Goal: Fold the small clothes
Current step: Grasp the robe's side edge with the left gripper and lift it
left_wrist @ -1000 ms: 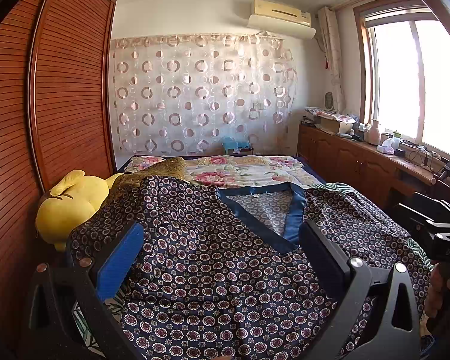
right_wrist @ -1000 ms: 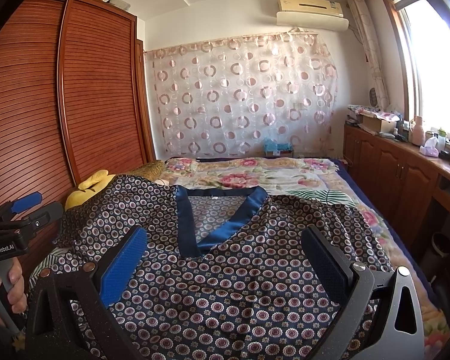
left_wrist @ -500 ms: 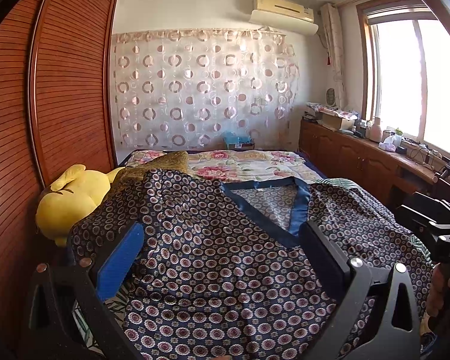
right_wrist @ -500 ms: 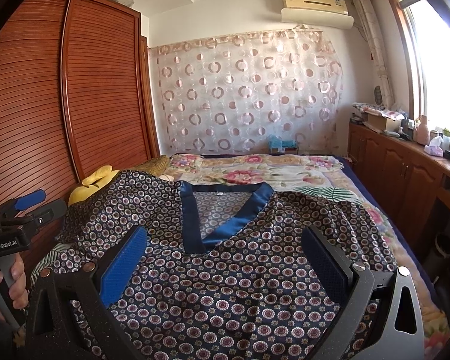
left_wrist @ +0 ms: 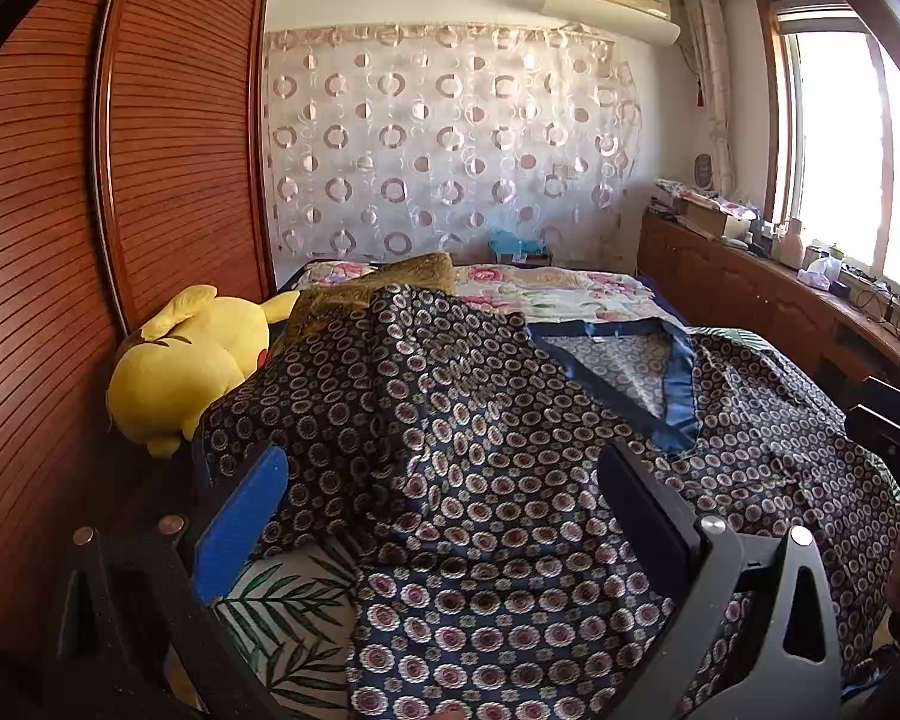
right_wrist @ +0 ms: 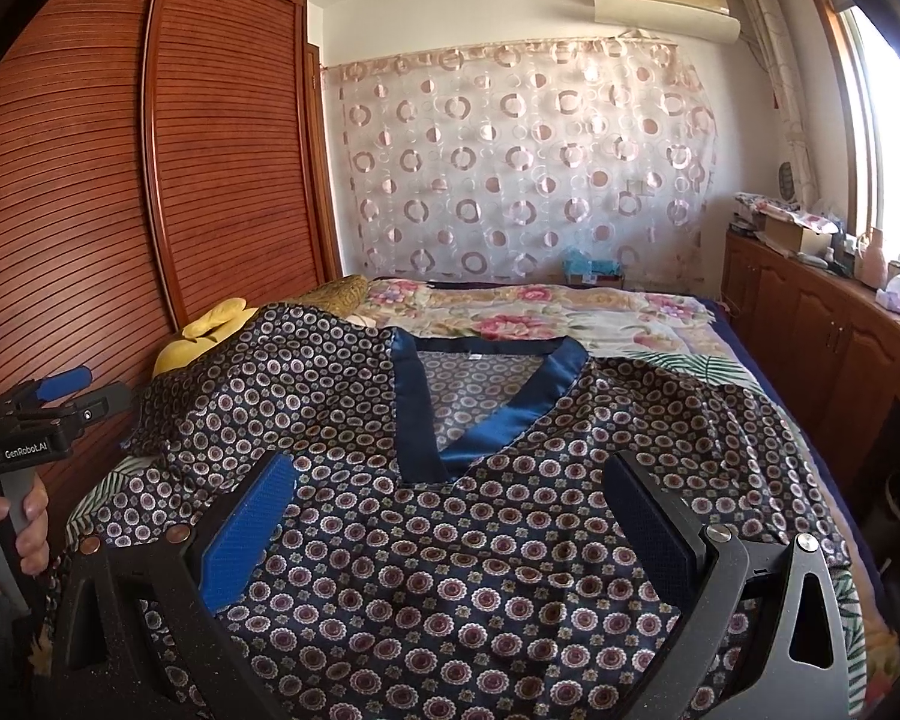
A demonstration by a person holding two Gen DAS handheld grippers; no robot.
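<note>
The shirt (right_wrist: 450, 540) lies spread, unfolded, on the bed (right_wrist: 540, 312), both the left tool (left_wrist: 444, 516) and right tool (right_wrist: 450, 516) hovering open and empty above it, so a sleeve likely needs gripping first.

Navy circle-print V-neck top (right_wrist: 450, 540) spread flat, front up.

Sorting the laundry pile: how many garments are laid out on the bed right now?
1: a navy patterned top with a blue V-neck, spread across the near end of the bed, under both open grippers. Anything beneath it is hidden.
</note>
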